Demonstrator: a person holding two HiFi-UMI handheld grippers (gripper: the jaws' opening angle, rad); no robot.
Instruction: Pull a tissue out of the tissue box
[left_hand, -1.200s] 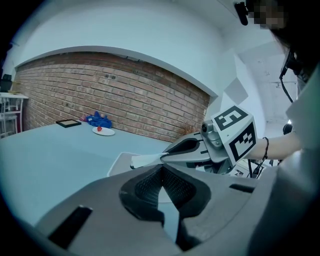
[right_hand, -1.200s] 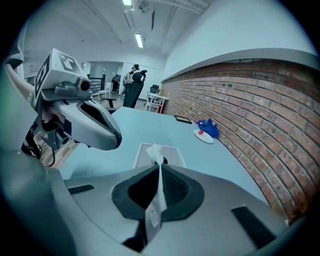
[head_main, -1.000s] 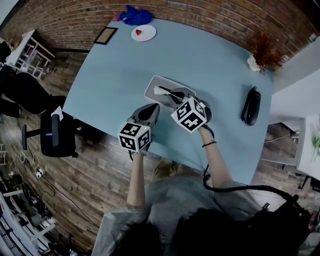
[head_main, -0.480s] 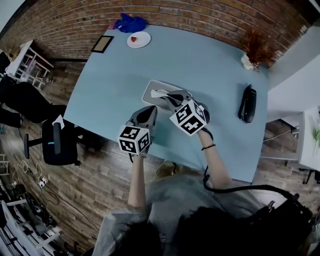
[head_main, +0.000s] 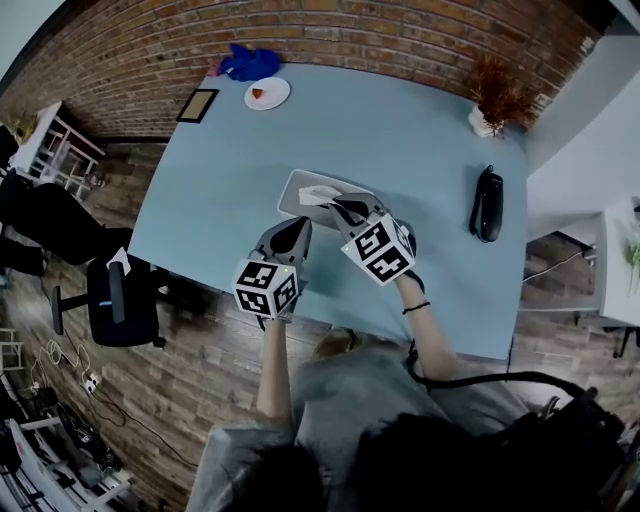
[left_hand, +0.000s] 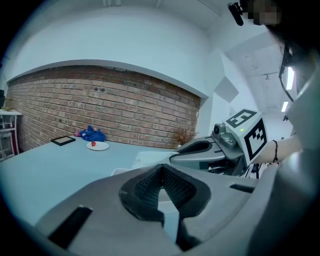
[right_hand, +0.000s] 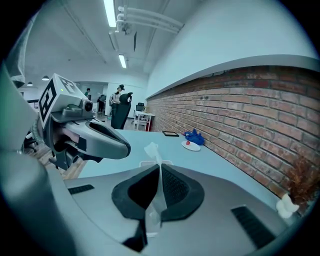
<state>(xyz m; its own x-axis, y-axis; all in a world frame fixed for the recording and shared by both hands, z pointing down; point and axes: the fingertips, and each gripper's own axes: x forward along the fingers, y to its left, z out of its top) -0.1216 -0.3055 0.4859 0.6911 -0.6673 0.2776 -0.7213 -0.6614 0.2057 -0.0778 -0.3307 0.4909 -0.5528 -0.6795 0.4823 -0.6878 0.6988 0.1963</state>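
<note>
Only in the right gripper view: thin, crinkled white tissue clamped between the ribbed black pads of the right gripper. From the head view: tissue drawn up from the flat grey tissue box on the smooth blue table; both grippers tilted downward, side by side. Left gripper closed, empty.

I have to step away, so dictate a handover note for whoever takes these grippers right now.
Right gripper: shut on the tissue, raised above the tissue box.
Left gripper: shut, empty, by the box's near edge.
Done: tissue gripped and partly drawn up.
Left: it looks not yet free of the slot; pull it clear.
</note>
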